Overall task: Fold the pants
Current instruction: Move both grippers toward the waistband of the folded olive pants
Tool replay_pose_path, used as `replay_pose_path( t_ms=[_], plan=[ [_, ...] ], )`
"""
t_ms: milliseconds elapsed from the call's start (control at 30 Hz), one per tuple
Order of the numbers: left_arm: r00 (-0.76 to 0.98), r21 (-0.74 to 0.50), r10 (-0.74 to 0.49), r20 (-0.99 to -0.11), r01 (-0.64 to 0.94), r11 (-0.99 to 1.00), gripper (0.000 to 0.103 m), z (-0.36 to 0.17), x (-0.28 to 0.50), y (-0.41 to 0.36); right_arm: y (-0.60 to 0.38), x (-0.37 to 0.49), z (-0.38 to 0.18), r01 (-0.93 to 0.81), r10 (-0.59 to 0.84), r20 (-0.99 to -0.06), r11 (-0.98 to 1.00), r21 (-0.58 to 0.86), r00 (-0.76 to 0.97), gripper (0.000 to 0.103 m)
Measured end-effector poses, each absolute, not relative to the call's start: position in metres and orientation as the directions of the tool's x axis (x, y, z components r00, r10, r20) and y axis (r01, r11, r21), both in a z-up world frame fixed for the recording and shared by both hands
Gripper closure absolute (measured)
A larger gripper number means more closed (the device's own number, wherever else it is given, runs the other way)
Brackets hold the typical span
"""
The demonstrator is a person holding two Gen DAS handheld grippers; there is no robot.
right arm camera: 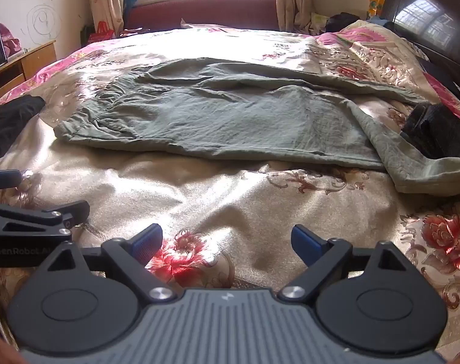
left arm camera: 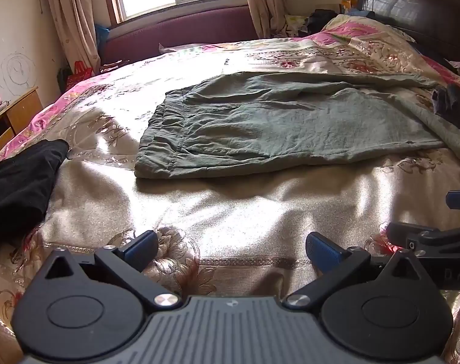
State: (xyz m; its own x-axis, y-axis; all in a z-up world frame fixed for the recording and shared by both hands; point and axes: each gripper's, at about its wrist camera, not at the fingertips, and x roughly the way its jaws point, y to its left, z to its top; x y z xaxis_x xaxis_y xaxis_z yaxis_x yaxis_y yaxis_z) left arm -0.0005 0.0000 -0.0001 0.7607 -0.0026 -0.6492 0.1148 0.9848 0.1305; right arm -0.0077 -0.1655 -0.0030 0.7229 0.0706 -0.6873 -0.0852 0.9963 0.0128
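Note:
Grey-green pants [left arm camera: 275, 121] lie spread on the bed, waistband to the left, legs running right; they also show in the right wrist view [right arm camera: 230, 115]. One leg end [right arm camera: 427, 170] is folded over at the right. My left gripper [left arm camera: 230, 248] is open and empty, low over the bedspread, well short of the pants. My right gripper [right arm camera: 227, 242] is open and empty, also near the bed's front, beside the left one. Each gripper's fingers show at the edge of the other's view.
A floral satin bedspread [left arm camera: 230, 206] covers the bed. A black garment [left arm camera: 21, 179] lies at the left. A dark object [right arm camera: 436, 130] rests by the pant legs at the right. A dark headboard [right arm camera: 427, 15] stands at the right, a wooden desk [left arm camera: 15, 115] at the left.

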Motion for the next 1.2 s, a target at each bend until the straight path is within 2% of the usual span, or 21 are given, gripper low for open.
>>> replay_pose_path(
  t_ms=[33, 1200],
  plan=[
    [0.742, 0.125, -0.004, -0.671, 0.119, 0.985, 0.0, -0.0002, 0.0009, 0.0001, -0.1658, -0.0074, -0.0033, -0.085, 0.071, -0.687, 0.996, 0.014, 0.723, 0.011],
    [0.749, 0.129, -0.01, -0.663, 0.127, 0.983, 0.0, -0.0086, -0.0008, -0.0001, -0.1659, -0.0049, -0.0084, -0.087, 0.082, -0.707, 0.996, 0.028, 0.703, 0.011]
  ],
)
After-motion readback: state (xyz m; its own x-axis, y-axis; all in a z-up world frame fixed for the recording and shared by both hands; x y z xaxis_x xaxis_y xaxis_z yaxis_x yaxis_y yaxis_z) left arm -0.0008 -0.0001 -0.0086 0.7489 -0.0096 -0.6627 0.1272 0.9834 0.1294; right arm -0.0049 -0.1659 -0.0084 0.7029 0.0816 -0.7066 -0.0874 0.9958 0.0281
